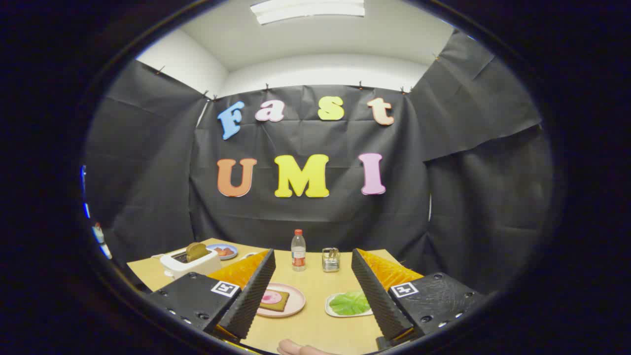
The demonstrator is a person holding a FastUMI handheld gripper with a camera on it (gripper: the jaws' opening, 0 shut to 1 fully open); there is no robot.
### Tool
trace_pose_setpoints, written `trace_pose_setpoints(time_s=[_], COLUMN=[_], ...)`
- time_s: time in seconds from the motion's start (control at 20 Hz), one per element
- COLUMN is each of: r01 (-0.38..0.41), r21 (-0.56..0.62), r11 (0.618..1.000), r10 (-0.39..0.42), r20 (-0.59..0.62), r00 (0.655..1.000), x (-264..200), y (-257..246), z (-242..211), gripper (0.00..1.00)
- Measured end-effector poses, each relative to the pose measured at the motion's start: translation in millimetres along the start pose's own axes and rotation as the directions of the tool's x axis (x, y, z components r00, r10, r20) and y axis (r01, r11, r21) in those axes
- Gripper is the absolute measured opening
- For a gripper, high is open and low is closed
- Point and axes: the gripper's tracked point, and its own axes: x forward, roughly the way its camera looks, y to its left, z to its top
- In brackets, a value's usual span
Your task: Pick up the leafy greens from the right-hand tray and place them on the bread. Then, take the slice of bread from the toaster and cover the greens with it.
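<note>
Gripper view is looking forward along the claw (pixel 311 291), whose two fingers are standing spread wide apart, pinching nothing and hanging above the bench (pixel 315 325) rather than touching anything on it.

Leafy greens (pixel 349 302) are lying flat in a small white tray (pixel 331 309), just ahead of the right finger and partly tucked behind its inner edge. That placing is suiting a first grasp, since the greens are sitting uncovered.

A pink plate (pixel 295 301) is sitting just ahead of the left finger, close against its tip, well apart from the tray. It is carrying a slice of bread (pixel 276 301) topped with a pink round slice (pixel 270 297); judging by the task, this is the landing spot for the greens.

Beyond the left finger, a white toaster (pixel 190 264) is holding a toasted slice (pixel 196 251) upright in its slot, sticking up clear of the top, apparently so the claw can take it by the edge later. A second small plate (pixel 223 251) with reddish food is sitting just behind it.

Between the fingers and farther off, a bottle (pixel 298 250) and a small holder (pixel 331 260) are standing upright near the booth wall.

Part of a hand (pixel 300 348) is showing at the near edge of the bench.

Assessment: neither step is yet done; the claw is needing to drop toward the tray.
</note>
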Motion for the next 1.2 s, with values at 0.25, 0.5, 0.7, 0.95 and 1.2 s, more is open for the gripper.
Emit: trace_pose_setpoints(time_s=[0.25, 0.5, 0.7, 0.95, 1.2], r01=[-0.039, -0.001, 0.013, 0.025, 0.056], r21=[0.081, 0.01, -0.001, 0.005, -0.018], r11=[0.996, 1.0, 1.0, 1.0, 0.998], r10=[0.041, 0.0, -0.013, -0.025, -0.056], r20=[-0.03, 0.031, 0.02, 0.009, -0.008], r00=[0.999, 1.0, 1.0, 1.0, 0.998], x=[-4.9, -9.9, -7.6, -2.5, 9.8], y=[45.1, 59.4, 58.9, 50.9, 38.0], z=[22.5, 35.8, 30.0, 24.8, 15.1], gripper=[0.95, 0.95, 0.96, 0.96, 0.95])
